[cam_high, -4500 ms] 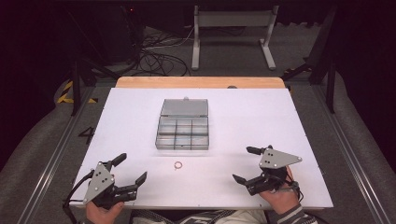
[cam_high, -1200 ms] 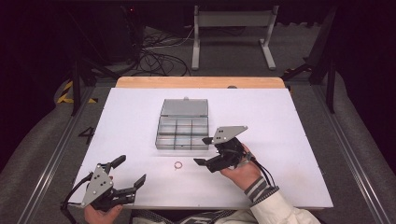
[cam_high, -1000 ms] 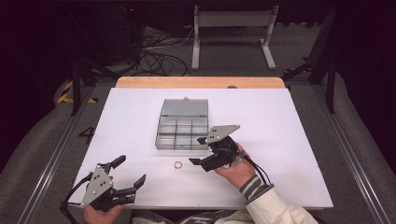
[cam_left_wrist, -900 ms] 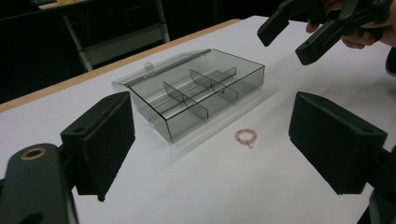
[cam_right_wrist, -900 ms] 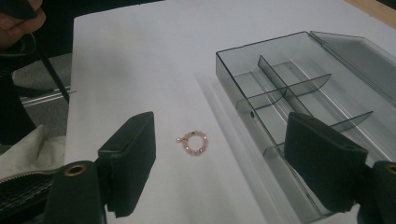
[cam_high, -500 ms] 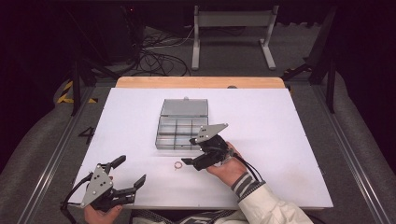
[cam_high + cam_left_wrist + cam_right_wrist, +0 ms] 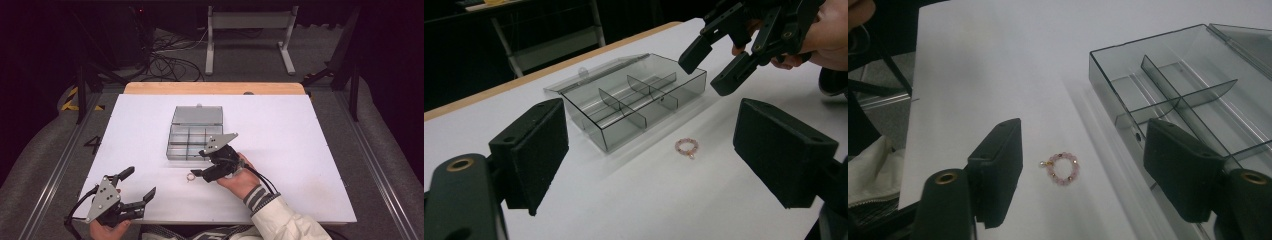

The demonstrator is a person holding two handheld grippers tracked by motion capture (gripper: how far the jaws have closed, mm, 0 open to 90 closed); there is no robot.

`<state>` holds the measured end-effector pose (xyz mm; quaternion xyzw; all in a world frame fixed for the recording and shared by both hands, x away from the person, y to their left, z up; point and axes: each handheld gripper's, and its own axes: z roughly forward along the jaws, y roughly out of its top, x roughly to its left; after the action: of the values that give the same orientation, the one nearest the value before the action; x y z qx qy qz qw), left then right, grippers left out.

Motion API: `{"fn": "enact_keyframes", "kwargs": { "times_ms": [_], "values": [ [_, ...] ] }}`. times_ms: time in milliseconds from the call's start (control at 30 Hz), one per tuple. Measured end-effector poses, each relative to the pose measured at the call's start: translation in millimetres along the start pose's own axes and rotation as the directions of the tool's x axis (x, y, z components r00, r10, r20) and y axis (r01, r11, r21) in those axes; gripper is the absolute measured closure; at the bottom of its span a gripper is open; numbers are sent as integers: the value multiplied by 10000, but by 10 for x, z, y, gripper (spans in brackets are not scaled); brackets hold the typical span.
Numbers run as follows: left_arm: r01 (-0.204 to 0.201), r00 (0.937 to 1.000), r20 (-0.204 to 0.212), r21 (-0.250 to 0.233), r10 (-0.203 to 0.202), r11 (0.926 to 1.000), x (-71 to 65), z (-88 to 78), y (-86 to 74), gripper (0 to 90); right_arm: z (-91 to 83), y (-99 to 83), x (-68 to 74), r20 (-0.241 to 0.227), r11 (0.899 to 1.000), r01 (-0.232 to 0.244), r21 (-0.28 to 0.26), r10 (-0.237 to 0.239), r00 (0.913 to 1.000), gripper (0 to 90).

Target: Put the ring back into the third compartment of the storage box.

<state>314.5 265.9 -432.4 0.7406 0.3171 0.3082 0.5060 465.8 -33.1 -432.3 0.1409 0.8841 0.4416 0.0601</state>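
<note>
A small pink bead ring [image 7: 190, 176] [image 7: 687, 147] [image 7: 1062, 168] lies flat on the white table [image 7: 300, 130], just in front of a clear divided box [image 7: 192, 138] [image 7: 634, 97] [image 7: 1188, 85] whose lid is open. My right gripper [image 7: 200, 163] [image 7: 709, 65] [image 7: 1083, 172] hovers open just right of the ring, its jaws to either side of it in the right gripper view and not touching it. My left gripper [image 7: 139, 186] [image 7: 649, 155] rests open near the front left edge, well short of the ring.
The box's compartments look empty. A wooden strip [image 7: 215, 88] runs along the table's far edge. Beyond it are a metal stand [image 7: 247, 30] and cables on the floor [image 7: 165, 55]. Bare table spreads to the right and far left.
My right gripper has travelled from the front right corner leftward and forward to the ring beside the box. The left gripper has stayed put.
</note>
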Motion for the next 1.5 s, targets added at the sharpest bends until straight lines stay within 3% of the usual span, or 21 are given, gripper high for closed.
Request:
{"fn": "enact_keyframes", "kwargs": {
  "times_ms": [200,767,1500],
  "values": [
    [9,10000,-7,4,-9,10000,0,-4,0,150,98,-16,26,239,9997,139,224,-145,9996,417],
    [-101,9999,-25,-3,101,9999,7,-13,1,150,397,-94,9,284,9945,-127,1042,98,9995,556],
    [-32,10000,37,29,32,10000,-4,-12,-2,152,586,-155,60,508,9854,-19,1703,-68,9987,700]
  ]
}}
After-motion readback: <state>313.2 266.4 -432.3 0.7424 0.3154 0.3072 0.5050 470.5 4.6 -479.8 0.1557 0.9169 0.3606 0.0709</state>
